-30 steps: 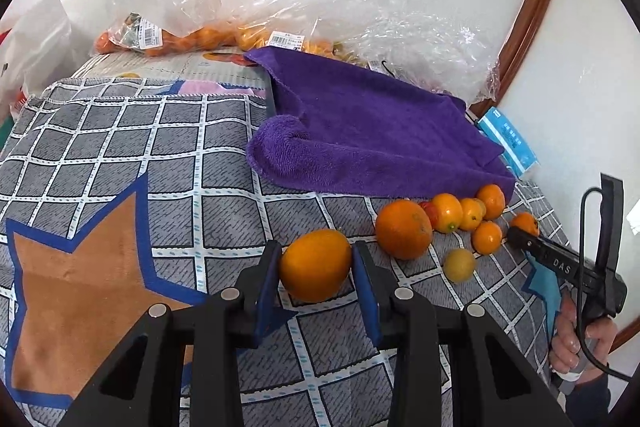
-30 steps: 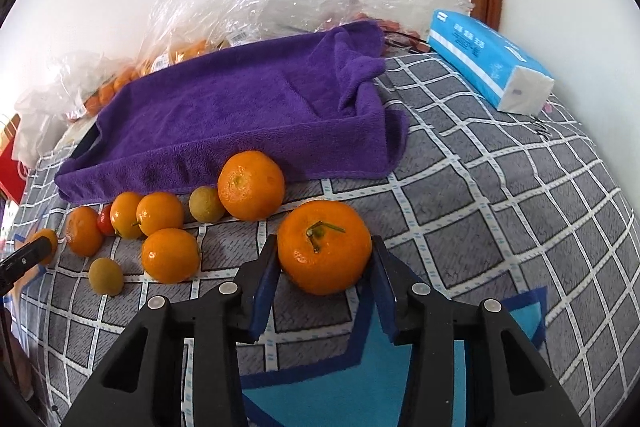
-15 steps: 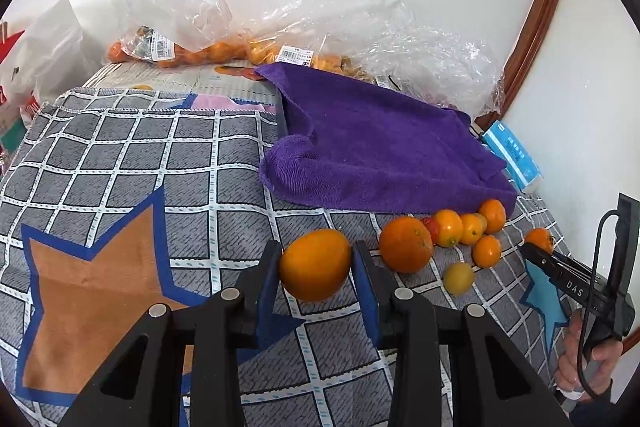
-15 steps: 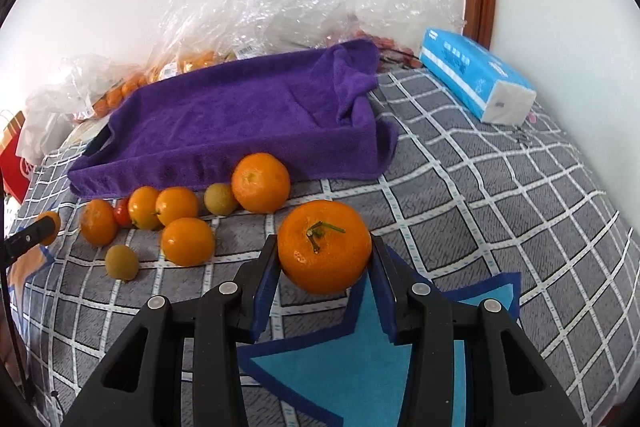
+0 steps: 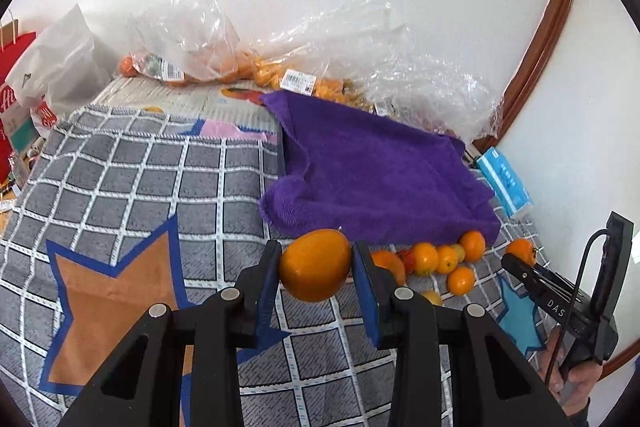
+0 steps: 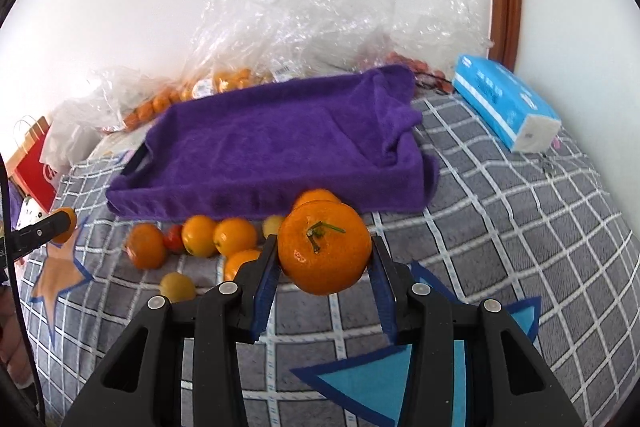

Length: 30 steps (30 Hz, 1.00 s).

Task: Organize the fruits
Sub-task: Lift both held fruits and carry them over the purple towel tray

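The left gripper [image 5: 315,269] has its jaws closed on a smooth orange [image 5: 315,264], lifted clear of the checked cloth [image 5: 160,187] that covers the table. The right gripper [image 6: 324,259] likewise has its jaws clamped on a mandarin [image 6: 325,251], stem end facing the camera, held above the cloth. Both fruits hang just short of the near edge of the purple towel [image 6: 280,143], which drapes over what looks like a tray.

As far as the views show, the towel carries no fruit at all, so nothing has been placed yet if the tray is the goal; that is my guess from the layout. The two held fruits are the only ones off the cloth.

Left to do: a loose cluster [image 6: 200,239] of fruit lies along the towel's front edge. It holds several small oranges, a larger orange [image 6: 316,197] partly hidden behind the mandarin, a small red fruit [image 6: 175,238] and two yellowish ones, one of them [image 6: 178,287] nearer the camera. Most touch or sit just beside each other.

Bags [image 5: 224,67] of more fruit lie behind the towel against the wall; whether they belong to the job I cannot tell. The task appears to be at an early stage.
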Motion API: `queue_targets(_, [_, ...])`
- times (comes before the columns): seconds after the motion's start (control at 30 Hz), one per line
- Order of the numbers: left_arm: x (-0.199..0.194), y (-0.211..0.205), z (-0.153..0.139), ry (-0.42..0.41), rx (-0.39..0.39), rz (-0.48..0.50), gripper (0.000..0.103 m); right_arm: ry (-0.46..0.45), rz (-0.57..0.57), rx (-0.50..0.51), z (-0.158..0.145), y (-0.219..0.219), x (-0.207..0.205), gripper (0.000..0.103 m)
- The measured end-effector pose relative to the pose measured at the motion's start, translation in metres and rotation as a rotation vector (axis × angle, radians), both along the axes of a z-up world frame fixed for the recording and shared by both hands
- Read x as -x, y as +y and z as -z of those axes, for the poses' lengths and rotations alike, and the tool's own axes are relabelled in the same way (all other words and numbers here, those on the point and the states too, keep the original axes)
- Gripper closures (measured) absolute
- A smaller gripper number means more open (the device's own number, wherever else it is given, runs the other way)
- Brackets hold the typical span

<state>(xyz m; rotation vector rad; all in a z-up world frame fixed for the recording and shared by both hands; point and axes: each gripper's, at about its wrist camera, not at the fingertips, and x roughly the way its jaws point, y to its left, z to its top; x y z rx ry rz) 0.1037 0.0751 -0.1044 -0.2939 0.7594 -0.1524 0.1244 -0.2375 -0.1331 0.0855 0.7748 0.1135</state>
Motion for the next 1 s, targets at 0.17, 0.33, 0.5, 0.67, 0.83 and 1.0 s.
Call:
queue_targets(0.17, [-0.002,-0.003,-0.016,-0.015,-0.013,0.0,0.069,-0.029,-0.018,0.008,-0.015,0.008,-0.003,0.06])
queue_targets(0.33, [-0.008,-0.005,-0.028,-0.017,0.003,0.005,0.069,-0.051,-0.031,0.007,-0.028,0.012,-0.005,0.06])
queue_targets(0.5, [-0.013,-0.009,-0.037,-0.023,0.002,0.005,0.069,-0.073,-0.034,-0.001,-0.042,0.013,-0.009,0.06])
queue_targets(0.67, [-0.019,-0.013,-0.049,-0.034,-0.002,0.007,0.069,-0.088,-0.031,0.0,-0.054,0.014,-0.016,0.06])
queue_targets(0.83, [-0.027,-0.015,-0.06,-0.045,-0.004,0.014,0.069,-0.111,-0.026,0.006,-0.067,0.014,-0.024,0.06])
queue_targets(1.0, [-0.036,-0.017,-0.07,-0.059,-0.003,0.021,0.069,-0.129,-0.017,-0.006,-0.079,0.011,-0.034,0.06])
